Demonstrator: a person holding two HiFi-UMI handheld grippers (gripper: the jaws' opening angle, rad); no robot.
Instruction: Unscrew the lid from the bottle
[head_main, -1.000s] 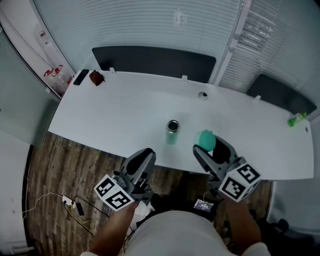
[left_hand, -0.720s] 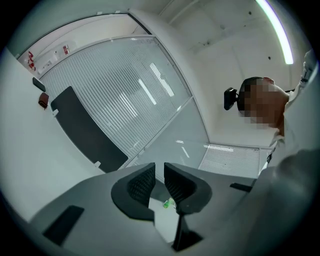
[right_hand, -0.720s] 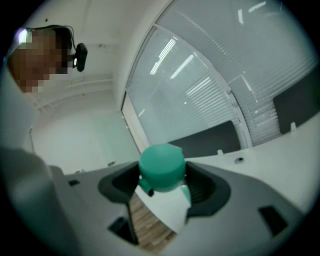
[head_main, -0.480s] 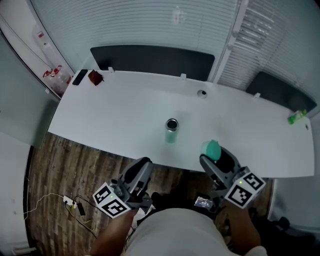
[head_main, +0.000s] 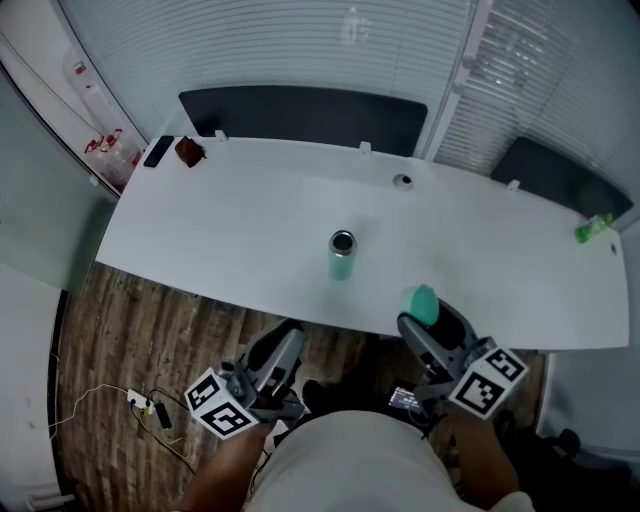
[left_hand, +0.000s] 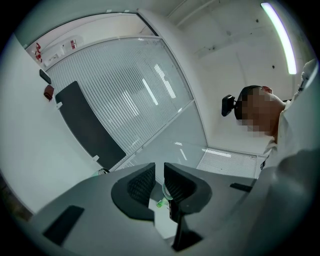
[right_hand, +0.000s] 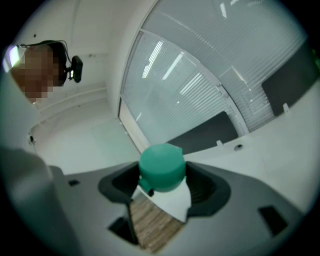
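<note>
At seven o'clock from the bottle (head_main: 342, 256), below the table's (head_main: 220, 235) near edge, the left gripper (head_main: 284, 338) is hanging over the wooden floor (head_main: 110, 330). Its jaws are standing only a slit apart, with nothing between them.

The bottle is standing upright and uncapped near the middle of the table, its mouth showing dark. It is probably behaving as a light, stiff, smooth-walled thing that is tipping easily, so a grip low around the body is looking safest, away from the rim.

At five o'clock from the bottle, the right gripper (head_main: 428, 312) is clamping the green lid (head_main: 422, 301) across its round sides, just over the near edge. The lid is looking like hard, light plastic, possibly slippery, and a small tab is sticking out low on one side.

Bare tabletop is lying all around the bottle, leaving wide room for setting the lid down. A green item (head_main: 592, 232) is sitting at three o'clock by the far right edge, well apart.
</note>
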